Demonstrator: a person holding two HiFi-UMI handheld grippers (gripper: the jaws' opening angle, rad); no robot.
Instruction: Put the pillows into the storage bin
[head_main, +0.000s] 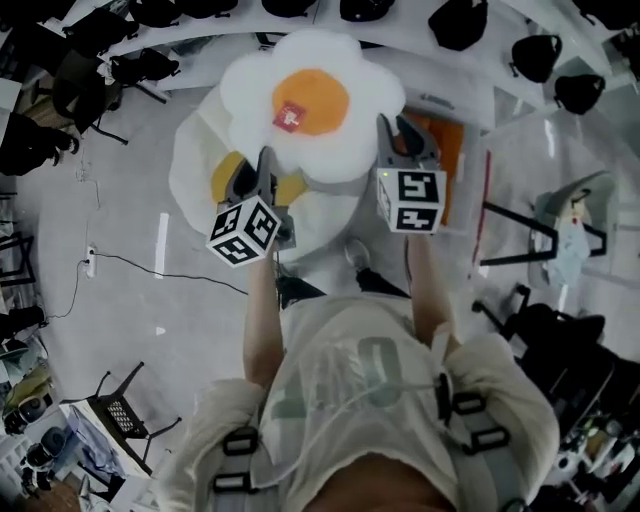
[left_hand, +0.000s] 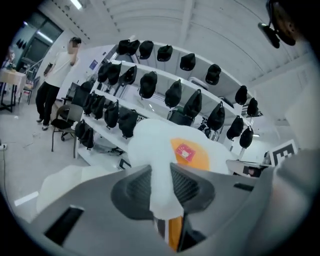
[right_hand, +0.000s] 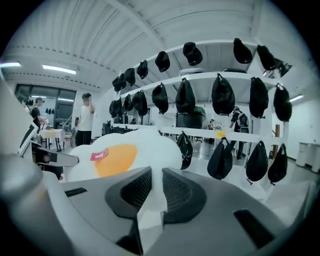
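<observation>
A fried-egg pillow (head_main: 310, 100), white with an orange yolk and a small red tag, hangs in the air in front of me. My left gripper (head_main: 262, 168) is shut on its near left edge, and my right gripper (head_main: 405, 135) is shut on its near right edge. White pillow fabric is pinched between the pads in the left gripper view (left_hand: 161, 182) and in the right gripper view (right_hand: 156, 192). The egg pillow's yolk side (left_hand: 190, 150) (right_hand: 112, 157) faces up in both. Below it on the floor lies another white pillow (head_main: 195, 150) with a yellow patch.
A clear storage bin (head_main: 560, 135) stands on the floor at the right, next to an orange panel (head_main: 452, 150). Shelves of black bags (right_hand: 220, 95) run along the far side. A person (left_hand: 57, 80) stands at the left, and chairs (head_main: 85, 85) line the room's edges.
</observation>
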